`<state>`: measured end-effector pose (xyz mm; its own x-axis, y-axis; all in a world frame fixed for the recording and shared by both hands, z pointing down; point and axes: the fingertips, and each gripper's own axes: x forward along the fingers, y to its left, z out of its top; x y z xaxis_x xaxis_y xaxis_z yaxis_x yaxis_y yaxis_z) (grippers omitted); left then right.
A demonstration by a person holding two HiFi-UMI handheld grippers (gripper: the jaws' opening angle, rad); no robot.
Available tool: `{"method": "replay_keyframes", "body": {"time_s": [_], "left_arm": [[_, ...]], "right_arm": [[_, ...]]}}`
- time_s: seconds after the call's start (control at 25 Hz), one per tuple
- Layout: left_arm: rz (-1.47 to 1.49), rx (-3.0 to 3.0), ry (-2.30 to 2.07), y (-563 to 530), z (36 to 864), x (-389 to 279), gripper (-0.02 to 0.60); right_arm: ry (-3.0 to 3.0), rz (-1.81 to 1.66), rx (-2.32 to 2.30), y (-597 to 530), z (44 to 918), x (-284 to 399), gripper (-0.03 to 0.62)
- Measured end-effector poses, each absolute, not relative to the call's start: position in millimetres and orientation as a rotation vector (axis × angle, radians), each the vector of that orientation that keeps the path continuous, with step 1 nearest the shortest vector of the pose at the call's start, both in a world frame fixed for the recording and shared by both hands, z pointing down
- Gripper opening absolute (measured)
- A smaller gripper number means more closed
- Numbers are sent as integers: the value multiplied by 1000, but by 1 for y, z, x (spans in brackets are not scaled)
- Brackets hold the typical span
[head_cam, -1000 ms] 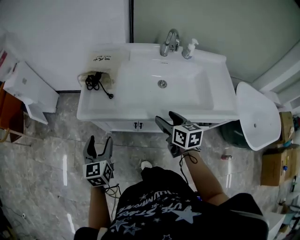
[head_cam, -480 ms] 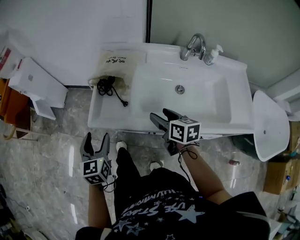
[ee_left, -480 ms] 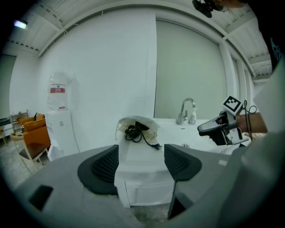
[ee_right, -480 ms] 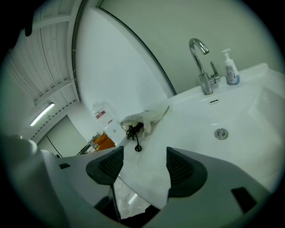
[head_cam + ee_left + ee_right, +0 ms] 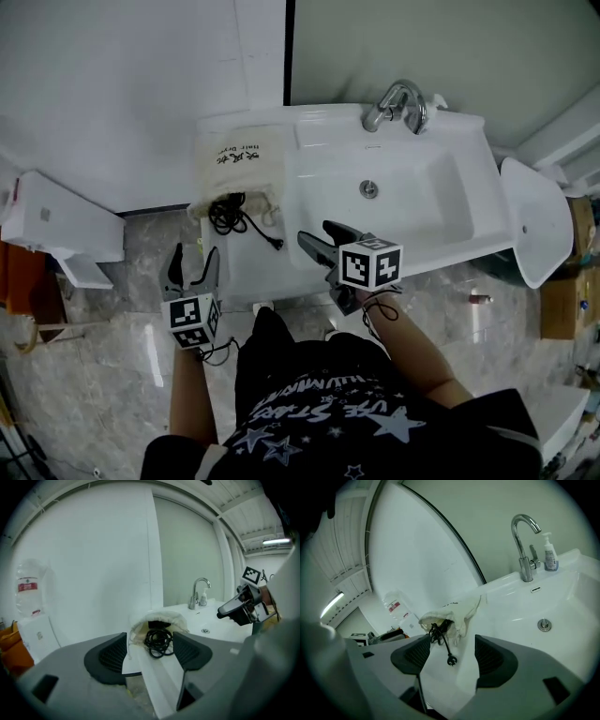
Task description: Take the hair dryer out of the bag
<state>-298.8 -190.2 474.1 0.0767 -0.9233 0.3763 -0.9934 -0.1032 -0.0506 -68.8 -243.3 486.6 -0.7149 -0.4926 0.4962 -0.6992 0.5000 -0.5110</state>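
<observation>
A cream drawstring bag (image 5: 240, 165) lies on the left ledge of the white sink counter (image 5: 272, 272), its mouth towards me. A black coiled cord (image 5: 228, 215) spills from the mouth, and its plug (image 5: 277, 247) rests on the counter. The dryer's body is hidden inside the bag. My left gripper (image 5: 191, 269) hangs open over the floor, just short of the counter's left front corner. My right gripper (image 5: 320, 246) stands open above the counter's front edge, right of the plug. The bag (image 5: 157, 620) and cord (image 5: 158, 641) lie ahead of the left jaws. The right gripper view shows bag (image 5: 454, 612) and plug (image 5: 451, 661).
A chrome tap (image 5: 398, 101) and a soap bottle (image 5: 550, 553) stand behind the basin (image 5: 412, 192). A white box (image 5: 56, 230) sits on the floor at the left. A white toilet-like fixture (image 5: 539, 220) stands at the right.
The view has shifted: the counter and bag are now nearer to me. Both grippers have come closer to the counter, and both have stayed open.
</observation>
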Motion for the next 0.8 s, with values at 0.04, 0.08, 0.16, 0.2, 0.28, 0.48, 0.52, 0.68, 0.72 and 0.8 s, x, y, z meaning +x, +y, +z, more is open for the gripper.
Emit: {"method": "replay_keyframes", "body": {"time_s": [0.04, 0.08, 0.16, 0.2, 0.28, 0.48, 0.52, 0.68, 0.72, 0.8], "left_arm": [[485, 2158, -1922, -201, 474, -305, 319], [507, 2185, -1902, -211, 475, -310, 319], [547, 2240, -1853, -230, 479, -317, 319], [558, 2268, -1827, -238, 481, -319, 319], [584, 2317, -1782, -252, 485, -321, 319], [702, 2423, -1677, -281, 501, -326, 316], [719, 2437, -1657, -285, 504, -327, 312], [737, 2468, -1610, -296, 509, -336, 152], [722, 2476, -1590, -297, 509, -336, 101], [680, 2489, -1542, -301, 507, -334, 80]], "right_arm": [[-2455, 1039, 1016, -246, 486, -77, 291], [-2450, 1049, 1023, -248, 486, -86, 291], [-2441, 1075, 1027, -251, 487, -104, 291], [-2435, 1085, 1027, -252, 488, -112, 288], [-2426, 1094, 1022, -254, 489, -129, 285], [-2401, 1121, 1026, -267, 492, -168, 285], [-2396, 1130, 1023, -270, 494, -175, 285], [-2367, 1188, 984, -276, 501, -201, 280], [-2360, 1206, 970, -278, 502, -208, 270], [-2341, 1251, 950, -284, 508, -219, 253]]}}
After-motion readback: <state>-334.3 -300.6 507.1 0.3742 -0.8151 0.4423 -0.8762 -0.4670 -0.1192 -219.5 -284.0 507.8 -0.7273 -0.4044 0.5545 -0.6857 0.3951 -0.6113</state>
